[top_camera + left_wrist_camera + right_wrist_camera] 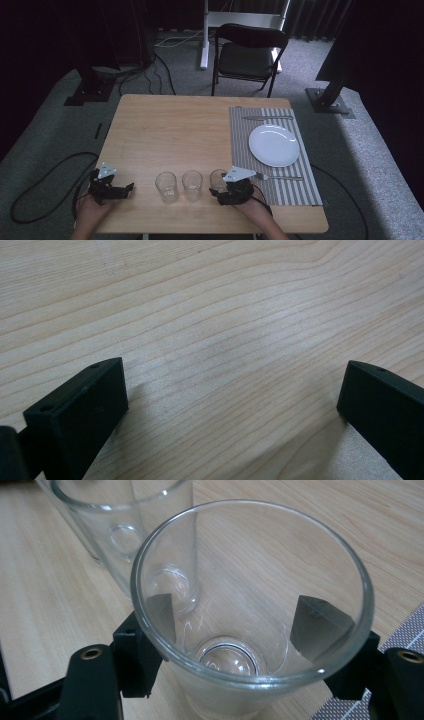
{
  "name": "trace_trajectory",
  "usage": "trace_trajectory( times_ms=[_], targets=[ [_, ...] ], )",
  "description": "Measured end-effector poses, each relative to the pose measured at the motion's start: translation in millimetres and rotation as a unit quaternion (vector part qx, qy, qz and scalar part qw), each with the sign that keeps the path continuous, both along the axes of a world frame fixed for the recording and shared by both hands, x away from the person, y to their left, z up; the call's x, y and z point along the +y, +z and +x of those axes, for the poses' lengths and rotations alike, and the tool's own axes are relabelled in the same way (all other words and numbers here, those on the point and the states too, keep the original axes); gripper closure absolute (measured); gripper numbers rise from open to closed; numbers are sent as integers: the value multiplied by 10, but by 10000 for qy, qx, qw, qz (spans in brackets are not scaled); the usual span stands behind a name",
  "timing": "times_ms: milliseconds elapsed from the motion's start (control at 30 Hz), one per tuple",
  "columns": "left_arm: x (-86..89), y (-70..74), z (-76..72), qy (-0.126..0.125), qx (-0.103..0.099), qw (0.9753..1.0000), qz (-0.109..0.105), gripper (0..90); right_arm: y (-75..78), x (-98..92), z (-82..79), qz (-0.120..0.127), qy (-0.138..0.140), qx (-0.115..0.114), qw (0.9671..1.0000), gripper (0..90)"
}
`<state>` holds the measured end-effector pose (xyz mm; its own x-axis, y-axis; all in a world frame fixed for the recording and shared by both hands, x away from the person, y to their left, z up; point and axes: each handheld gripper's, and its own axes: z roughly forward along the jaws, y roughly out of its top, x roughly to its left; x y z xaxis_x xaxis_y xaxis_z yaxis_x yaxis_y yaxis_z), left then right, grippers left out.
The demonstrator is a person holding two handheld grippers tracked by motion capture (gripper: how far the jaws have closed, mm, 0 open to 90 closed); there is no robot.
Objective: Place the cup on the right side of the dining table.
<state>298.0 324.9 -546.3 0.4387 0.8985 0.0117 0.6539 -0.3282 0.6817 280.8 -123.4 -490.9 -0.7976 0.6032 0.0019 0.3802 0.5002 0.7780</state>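
R gripper (231,192) had jaws round the rightmost glass (250,610), not yet lifted to the placemat (290,190); L gripper (112,190) idle w/ jaws wide, empty; 2 glasses left.

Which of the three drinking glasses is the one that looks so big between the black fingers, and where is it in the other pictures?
High view: the rightmost glass of the row, near the front edge, at the right gripper.
Right gripper view: the same glass at centre, a finger on each side.
Left gripper view: not in it; bare wooden table between open fingers.
Shared landmark: the middle glass, seen behind at upper left.
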Motion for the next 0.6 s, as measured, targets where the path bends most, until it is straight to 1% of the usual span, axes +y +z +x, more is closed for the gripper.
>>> trace_trajectory(
  times_ms=[33,67,133,233,333,433,600],
  targets=[
    [0,0,0,0,0,10000,2,1,13,-14,8,67,6,43,10000,297],
    [0,0,0,0,0,10000,0,2,26,-27,19,80,1,58,10000,297],
    [0,0,0,1,-1,10000,1,2,48,-41,26,31,-37,-12,10000,298],
    [0,0,0,0,-1,10000,3,1,72,-63,40,23,-61,-32,10000,298],
    [0,0,0,0,-1,10000,0,1,109,-91,64,13,-144,-85,9999,298],
    [0,0,0,0,-2,10000,4,2,152,-119,100,31,-233,-157,9996,298],
    [0,0,0,1,-1,10000,0,1,210,-168,163,92,-304,-173,9993,298]
  ],
)
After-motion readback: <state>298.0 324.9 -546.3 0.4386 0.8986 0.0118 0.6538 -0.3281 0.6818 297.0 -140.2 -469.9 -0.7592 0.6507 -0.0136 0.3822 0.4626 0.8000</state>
